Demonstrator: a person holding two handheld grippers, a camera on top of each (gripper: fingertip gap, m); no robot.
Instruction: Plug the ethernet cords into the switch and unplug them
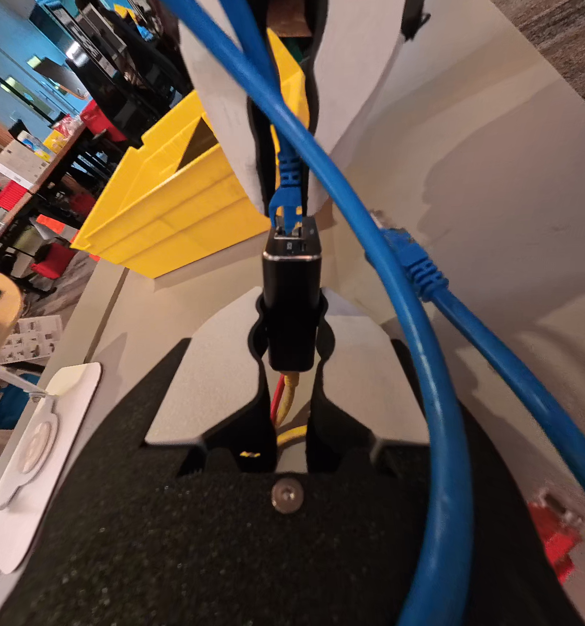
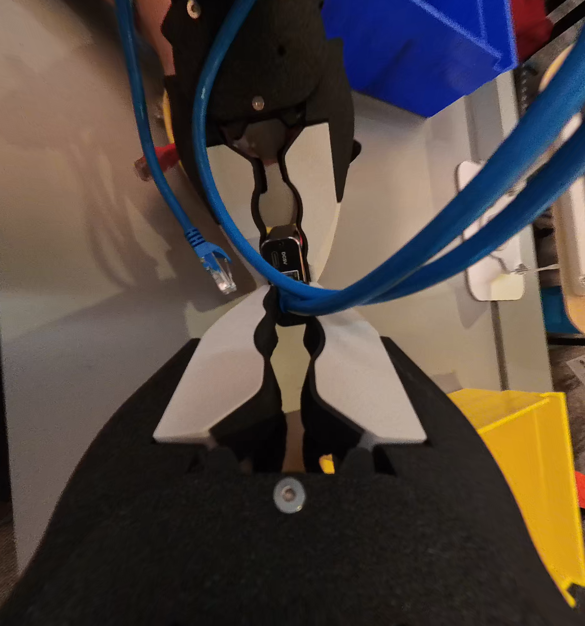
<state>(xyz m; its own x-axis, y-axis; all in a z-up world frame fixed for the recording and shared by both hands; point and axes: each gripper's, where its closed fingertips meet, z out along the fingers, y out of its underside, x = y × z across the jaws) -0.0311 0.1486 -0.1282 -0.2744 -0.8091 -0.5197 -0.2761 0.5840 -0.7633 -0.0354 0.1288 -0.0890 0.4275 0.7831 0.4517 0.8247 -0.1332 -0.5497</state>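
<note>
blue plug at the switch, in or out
In, or nearly: the blue plug has its tip inside the switch port; full seating cannot be told.

Left gripper (image 1: 291, 325) clamped on the black switch (image 1: 291, 301).
Opposite, the other gripper (image 1: 289, 189) pinched a blue plug (image 1: 286, 200) at the switch's port, blue cords (image 1: 402, 305) looping past, yellow bin (image 1: 169, 216) behind.

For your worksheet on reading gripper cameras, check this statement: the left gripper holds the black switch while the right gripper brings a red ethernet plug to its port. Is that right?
Not quite: the plug is blue, not red. The left wrist view shows the left gripper clamped on the black switch, and the right gripper holding a blue ethernet plug at its port.
</note>
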